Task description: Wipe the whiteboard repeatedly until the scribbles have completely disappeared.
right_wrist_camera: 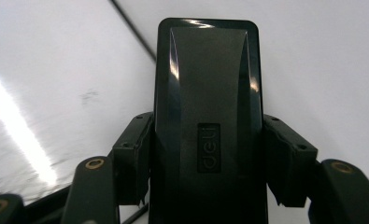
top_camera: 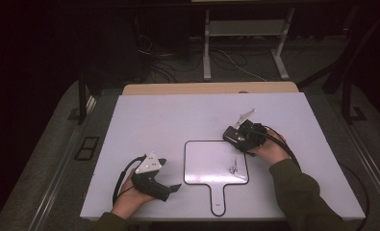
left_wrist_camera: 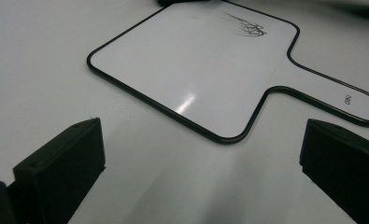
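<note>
A small handled whiteboard (top_camera: 208, 161) with a black rim lies on the white table, its handle toward the near edge. A black scribble (top_camera: 234, 168) marks its right part. My right gripper (top_camera: 234, 137) hovers at the board's upper right corner, shut on a black board eraser (top_camera: 232, 135). In the right gripper view the eraser (right_wrist_camera: 208, 88) stands lengthwise between the pads (right_wrist_camera: 134, 154) of that gripper (right_wrist_camera: 208, 130), above the board's rim. My left gripper (top_camera: 170, 174) rests on the table left of the board, open and holding nothing. In the left gripper view the whiteboard (left_wrist_camera: 191, 70) and scribble (left_wrist_camera: 248, 28) lie beyond its wide-apart jaws (left_wrist_camera: 200, 133).
The white tabletop (top_camera: 154, 120) extends all around the board, with a wooden strip (top_camera: 211, 88) along its far edge. Beyond it, desk legs (top_camera: 207, 48) and loose cables (top_camera: 163, 70) lie on the dark floor. Cables trail from both grippers.
</note>
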A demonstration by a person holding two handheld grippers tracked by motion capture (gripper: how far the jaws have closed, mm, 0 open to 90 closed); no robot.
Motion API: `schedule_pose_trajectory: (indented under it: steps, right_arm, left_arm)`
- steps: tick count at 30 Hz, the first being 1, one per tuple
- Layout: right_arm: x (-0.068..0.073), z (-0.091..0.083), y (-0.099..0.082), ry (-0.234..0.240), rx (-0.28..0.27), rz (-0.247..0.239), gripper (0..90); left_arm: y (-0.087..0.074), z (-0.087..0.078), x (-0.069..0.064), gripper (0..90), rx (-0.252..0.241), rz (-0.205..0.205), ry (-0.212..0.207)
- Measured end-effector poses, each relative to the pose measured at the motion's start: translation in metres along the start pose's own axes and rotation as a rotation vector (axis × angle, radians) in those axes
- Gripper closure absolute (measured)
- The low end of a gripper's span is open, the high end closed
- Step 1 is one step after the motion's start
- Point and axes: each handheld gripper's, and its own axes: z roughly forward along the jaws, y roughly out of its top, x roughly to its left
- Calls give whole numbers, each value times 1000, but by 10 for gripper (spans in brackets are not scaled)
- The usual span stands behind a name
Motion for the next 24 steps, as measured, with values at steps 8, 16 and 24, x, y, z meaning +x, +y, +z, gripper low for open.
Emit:
schedule_pose_trajectory:
  steps: [8, 16, 24]
  right_arm:
    - [15, -3, 3, 31, 8, -63, 388]
    - [-2, -3, -4, -21, 24, 6, 388]
    - [19, -3, 3, 41, 14, -57, 388]
  left_arm:
    - [0, -1, 1, 0, 1, 2, 3]
    - [0, -1, 1, 0, 4, 2, 1]
    - [1, -1, 0, 0, -2, 2, 2]
